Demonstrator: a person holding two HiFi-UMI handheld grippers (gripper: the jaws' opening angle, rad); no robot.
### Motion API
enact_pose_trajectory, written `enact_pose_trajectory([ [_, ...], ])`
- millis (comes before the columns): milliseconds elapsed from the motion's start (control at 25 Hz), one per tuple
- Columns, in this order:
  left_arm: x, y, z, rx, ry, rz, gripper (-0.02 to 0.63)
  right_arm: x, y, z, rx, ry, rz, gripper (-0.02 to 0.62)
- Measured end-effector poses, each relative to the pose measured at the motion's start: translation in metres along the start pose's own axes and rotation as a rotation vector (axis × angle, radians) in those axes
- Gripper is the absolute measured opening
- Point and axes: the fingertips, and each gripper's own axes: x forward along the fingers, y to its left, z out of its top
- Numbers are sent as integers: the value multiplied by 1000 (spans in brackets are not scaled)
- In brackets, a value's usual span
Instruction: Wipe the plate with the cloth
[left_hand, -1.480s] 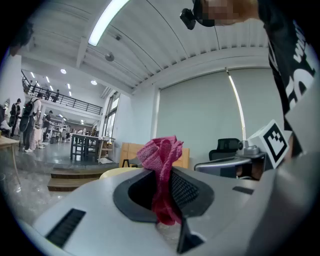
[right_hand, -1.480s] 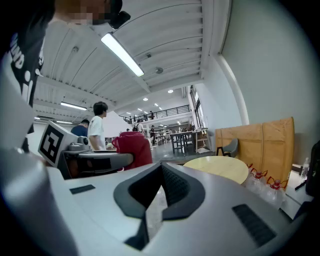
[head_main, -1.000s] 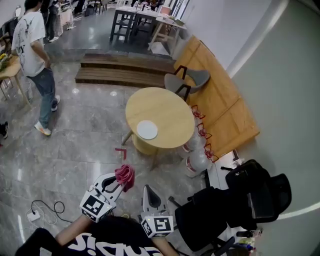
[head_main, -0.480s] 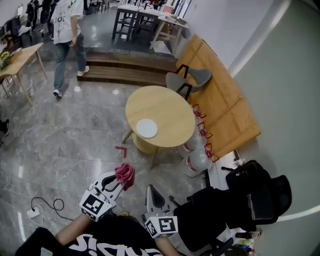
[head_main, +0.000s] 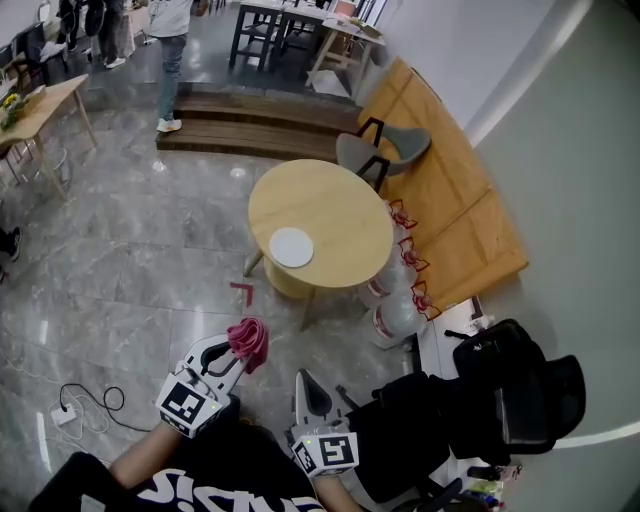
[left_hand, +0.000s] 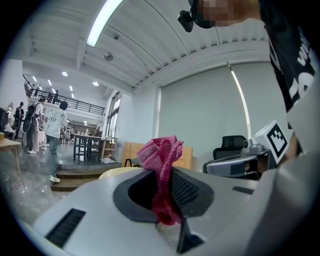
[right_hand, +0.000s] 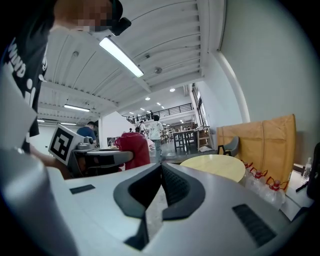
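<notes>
A white plate (head_main: 292, 247) lies near the front left edge of a round wooden table (head_main: 340, 205), well ahead of both grippers. My left gripper (head_main: 238, 350) is shut on a bunched pink cloth (head_main: 248, 340); in the left gripper view the cloth (left_hand: 161, 170) sticks up between the jaws of the left gripper (left_hand: 162, 187). My right gripper (head_main: 303, 385) is held low beside it, shut with nothing between its jaws, as the right gripper (right_hand: 160, 172) shows in its own view. From there the cloth (right_hand: 133, 148) is at the left and the table (right_hand: 214, 166) ahead.
A grey chair (head_main: 385, 152) stands behind the table, water bottles (head_main: 398, 300) at its right foot. A black office chair (head_main: 470, 405) is close on my right. A wooden step (head_main: 255, 135) and a walking person (head_main: 172, 55) lie beyond. A cable (head_main: 85, 400) trails on the floor at left.
Both grippers and the camera have moved a little toward the table. The person at the back has walked from the left to the top of the view.
</notes>
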Motion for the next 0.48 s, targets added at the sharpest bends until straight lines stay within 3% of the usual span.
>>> enact_pose_trajectory([
  [480,81,59,15,-41,6,8,67,69,-51,-3,12,14,-20,21],
])
